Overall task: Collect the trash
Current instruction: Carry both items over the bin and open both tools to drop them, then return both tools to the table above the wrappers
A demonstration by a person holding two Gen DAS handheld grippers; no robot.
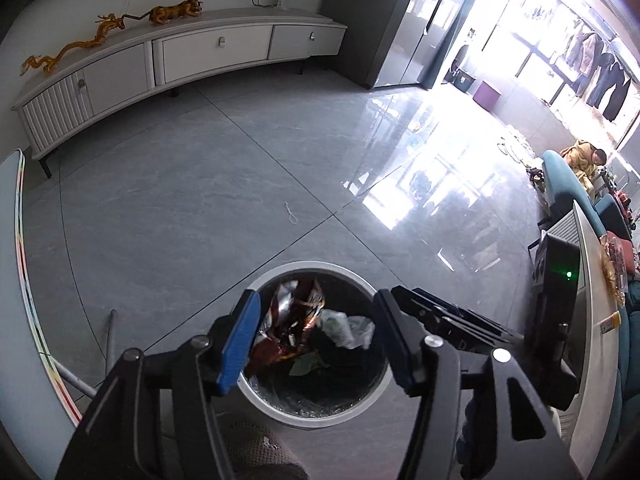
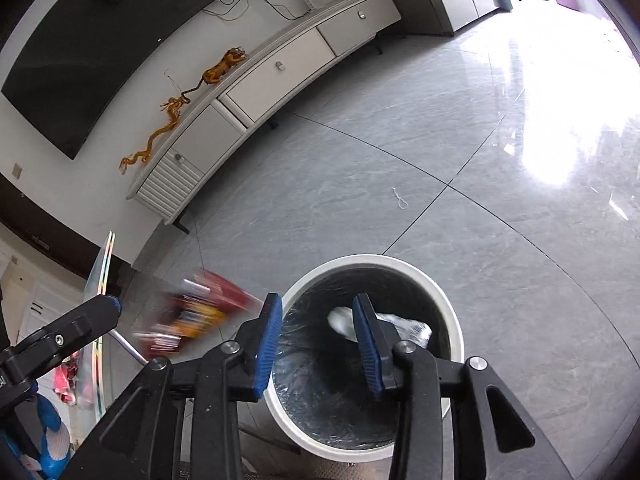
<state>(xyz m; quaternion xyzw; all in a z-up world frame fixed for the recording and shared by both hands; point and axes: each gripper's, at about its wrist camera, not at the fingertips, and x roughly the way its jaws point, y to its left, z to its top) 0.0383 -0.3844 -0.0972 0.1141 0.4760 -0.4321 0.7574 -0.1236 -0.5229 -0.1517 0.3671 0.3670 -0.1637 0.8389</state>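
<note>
A round white bin (image 1: pixel 256 394) with a dark liner stands on the floor below both grippers. In the left wrist view it holds a red-brown snack wrapper (image 1: pixel 298 320) and a crumpled white bag (image 1: pixel 348 328). My left gripper (image 1: pixel 316 344) is open and empty above the bin. In the right wrist view my right gripper (image 2: pixel 318 344) is open above the bin (image 2: pixel 448 296), with the white bag (image 2: pixel 404 326) inside. A blurred red and yellow wrapper (image 2: pixel 192 316) is in the air left of the bin, clear of any fingers. The left gripper's finger (image 2: pixel 76 324) shows at the left edge.
A long white TV cabinet (image 1: pixel 180 56) with gold figurines stands against the far wall. A small white string (image 1: pixel 291 212) lies on the grey tiles. A white table edge (image 1: pixel 592 300) with a black box (image 1: pixel 556 280) is at the right; a glass tabletop (image 1: pixel 16 280) at the left.
</note>
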